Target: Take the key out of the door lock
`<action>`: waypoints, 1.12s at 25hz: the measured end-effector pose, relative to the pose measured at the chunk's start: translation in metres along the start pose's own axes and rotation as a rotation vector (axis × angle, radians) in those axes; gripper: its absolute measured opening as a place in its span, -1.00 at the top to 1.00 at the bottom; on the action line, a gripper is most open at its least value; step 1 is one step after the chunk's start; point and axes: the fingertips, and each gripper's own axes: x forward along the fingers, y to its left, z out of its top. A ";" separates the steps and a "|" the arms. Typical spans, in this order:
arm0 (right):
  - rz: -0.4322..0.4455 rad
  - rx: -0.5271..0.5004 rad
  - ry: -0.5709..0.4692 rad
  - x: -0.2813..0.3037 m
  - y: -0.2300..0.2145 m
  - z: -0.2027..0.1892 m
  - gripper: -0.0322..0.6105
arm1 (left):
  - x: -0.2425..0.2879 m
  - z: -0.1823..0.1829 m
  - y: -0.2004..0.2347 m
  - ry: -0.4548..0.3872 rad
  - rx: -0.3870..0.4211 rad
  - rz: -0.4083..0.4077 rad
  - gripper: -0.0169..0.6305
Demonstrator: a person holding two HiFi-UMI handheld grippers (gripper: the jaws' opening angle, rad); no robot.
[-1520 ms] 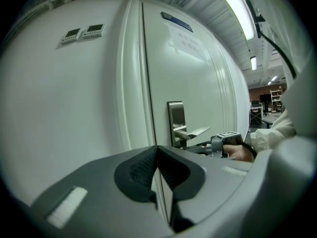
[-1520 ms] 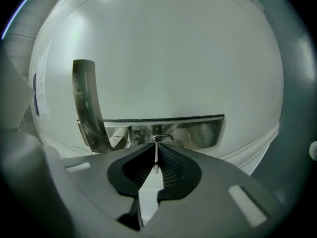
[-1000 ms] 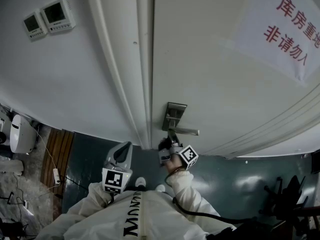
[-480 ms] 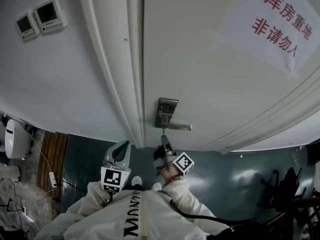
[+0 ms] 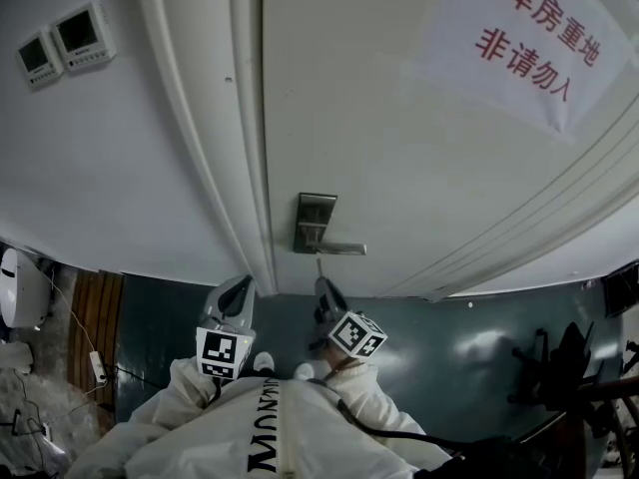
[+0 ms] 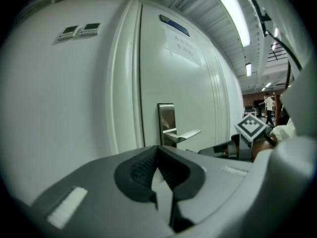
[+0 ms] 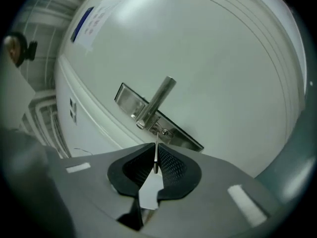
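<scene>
The key (image 7: 156, 157) is being gripped edge-on between the nearly closed jaws of the right gripper (image 7: 155, 148), its blade being held just clear of the door lock (image 7: 165, 132).

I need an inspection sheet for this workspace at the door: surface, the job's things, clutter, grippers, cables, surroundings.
Surface: white door with a paper sign in red print.
Job's things: key, seemingly clear of the keyhole; lock plate with door handle.
Clutter: nothing seen.
Grippers: right gripper shut on the key, pointing at the lock plate; left gripper shut and empty, held away from the door.
Cables: power strip with wires on the floor at left; black cable by the right sleeve.
Surroundings: two wall panels left of the door; dark glossy floor.
</scene>
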 end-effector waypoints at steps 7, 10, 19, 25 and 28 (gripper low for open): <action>-0.106 -0.467 0.034 -0.022 0.029 0.018 0.83 | 0.009 0.000 -0.007 0.000 -0.021 -0.016 0.95; -0.134 -0.619 0.030 -0.033 0.040 0.025 0.83 | 0.012 0.001 -0.009 -0.001 -0.024 -0.022 0.95; -0.158 -0.827 -0.017 -0.056 0.064 0.035 0.83 | 0.016 -0.001 -0.010 -0.001 -0.031 -0.010 0.95; -0.175 -0.858 -0.041 -0.060 0.064 0.042 0.83 | 0.018 0.001 -0.013 0.001 -0.021 -0.014 0.95; -0.180 -0.855 -0.036 -0.061 0.062 0.041 0.83 | 0.018 0.000 -0.013 0.003 -0.022 -0.014 0.95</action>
